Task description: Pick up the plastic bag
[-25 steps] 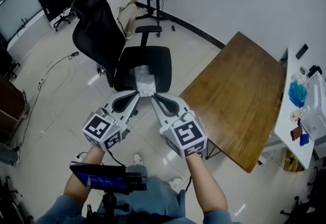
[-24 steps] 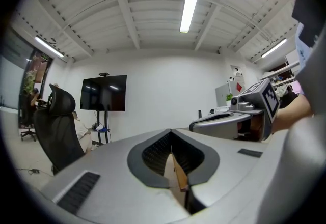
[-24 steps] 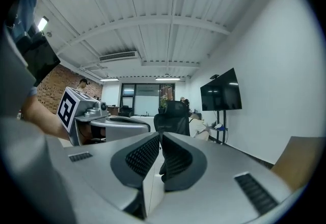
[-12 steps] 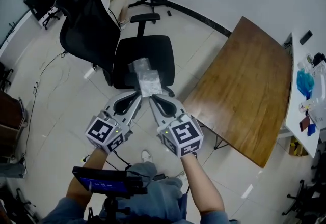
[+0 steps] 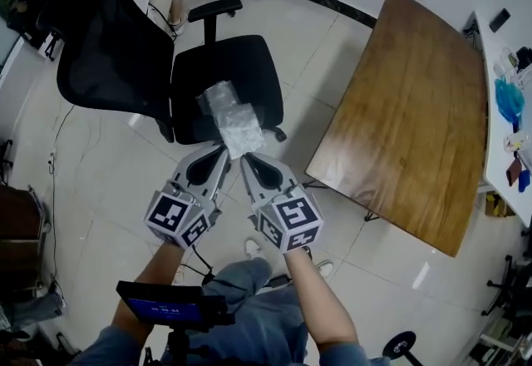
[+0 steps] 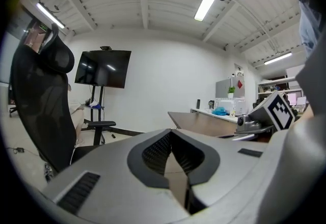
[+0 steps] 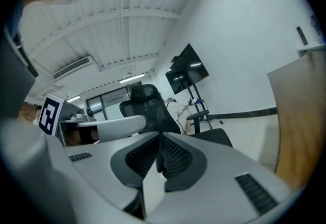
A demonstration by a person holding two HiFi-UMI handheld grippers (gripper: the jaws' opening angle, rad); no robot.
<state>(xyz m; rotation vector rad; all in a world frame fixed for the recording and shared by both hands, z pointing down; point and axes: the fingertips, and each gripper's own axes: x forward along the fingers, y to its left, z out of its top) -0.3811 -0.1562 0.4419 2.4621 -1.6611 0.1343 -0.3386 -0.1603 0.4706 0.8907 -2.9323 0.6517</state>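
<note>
Two grippers at the chair front, bag on the seat

Plastic bag (image 5: 241,130) lies crumpled on the front of the black chair seat (image 5: 249,73); whether it is one piece or two is unclear, and its near edge is hidden behind the gripper tips. One chair, one wooden table (image 5: 416,115). Left gripper (image 5: 223,153) has its jaws together and empty; right gripper (image 5: 247,158) has its jaws closed to a slit with nothing between.

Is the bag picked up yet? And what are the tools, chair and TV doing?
plastic bag: lying on the chair seat, not gripped.
left tool: shut, empty.
right tool: shut, empty.
office chair: nobody sitting, bag on its seat.
TV: screen dark.
</note>
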